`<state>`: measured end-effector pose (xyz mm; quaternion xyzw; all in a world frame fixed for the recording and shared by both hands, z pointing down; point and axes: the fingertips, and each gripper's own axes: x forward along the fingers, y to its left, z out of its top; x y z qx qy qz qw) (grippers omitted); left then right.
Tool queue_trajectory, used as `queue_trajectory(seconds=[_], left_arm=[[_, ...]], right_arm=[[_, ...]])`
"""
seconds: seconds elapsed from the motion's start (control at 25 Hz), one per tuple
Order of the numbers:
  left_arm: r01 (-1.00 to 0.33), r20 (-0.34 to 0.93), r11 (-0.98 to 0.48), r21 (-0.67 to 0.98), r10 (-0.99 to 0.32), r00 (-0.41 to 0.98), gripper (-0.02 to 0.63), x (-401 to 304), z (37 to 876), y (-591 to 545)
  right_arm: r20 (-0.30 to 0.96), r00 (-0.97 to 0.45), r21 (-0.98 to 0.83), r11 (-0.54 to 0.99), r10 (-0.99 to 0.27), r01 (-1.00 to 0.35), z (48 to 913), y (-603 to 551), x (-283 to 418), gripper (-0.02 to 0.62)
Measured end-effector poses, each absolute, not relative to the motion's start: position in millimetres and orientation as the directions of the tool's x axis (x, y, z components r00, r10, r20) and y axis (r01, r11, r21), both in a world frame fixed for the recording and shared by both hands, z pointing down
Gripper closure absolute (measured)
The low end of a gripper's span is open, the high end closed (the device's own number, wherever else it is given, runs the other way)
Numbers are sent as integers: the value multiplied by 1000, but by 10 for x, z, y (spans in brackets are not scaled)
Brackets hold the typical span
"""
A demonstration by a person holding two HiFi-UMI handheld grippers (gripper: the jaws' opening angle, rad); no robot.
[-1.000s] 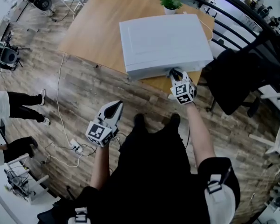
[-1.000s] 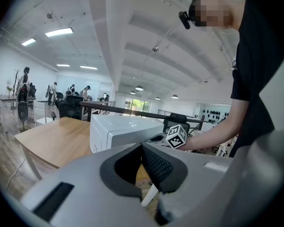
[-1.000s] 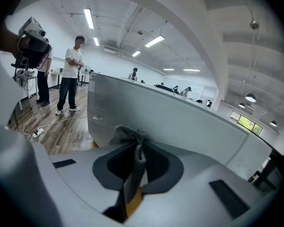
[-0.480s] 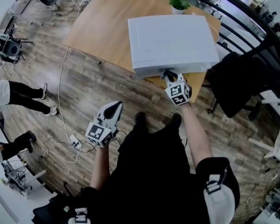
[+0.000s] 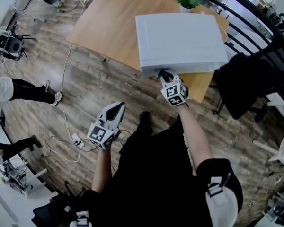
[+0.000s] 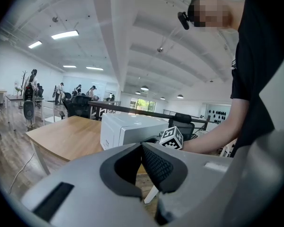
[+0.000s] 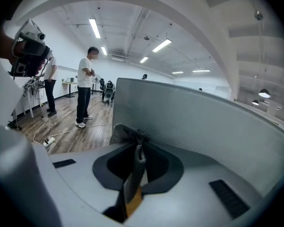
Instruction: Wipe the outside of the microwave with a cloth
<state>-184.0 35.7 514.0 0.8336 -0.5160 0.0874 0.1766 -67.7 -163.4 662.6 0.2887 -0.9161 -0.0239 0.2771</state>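
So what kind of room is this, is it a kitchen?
Probably an open office or lab, not a kitchen. The microwave sits on a wooden desk, a black office chair stands beside it, and long strip lights run overhead.

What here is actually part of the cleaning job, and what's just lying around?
In the job: microwave; cloth; right hand-held gripper, clamped on the cloth.

Just there: left hand-held gripper, shut and empty; potted plant; black chair; power strip.
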Motion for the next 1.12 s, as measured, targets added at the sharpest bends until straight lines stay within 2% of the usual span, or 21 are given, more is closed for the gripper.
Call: queue_trajectory(seconds=[0.52,1.12], left_arm=[[-909,360,-363,205,-835,416,603,-2083,5255,534],[-889,384,-419,185,-802,458,603,-2128,5318,524]], right_arm=[[499,-727,161,875,-472,-457,6853,-1444,-1208,565],[504,-712,109,854,-489,-509,7109,-1425,-1248,565]])
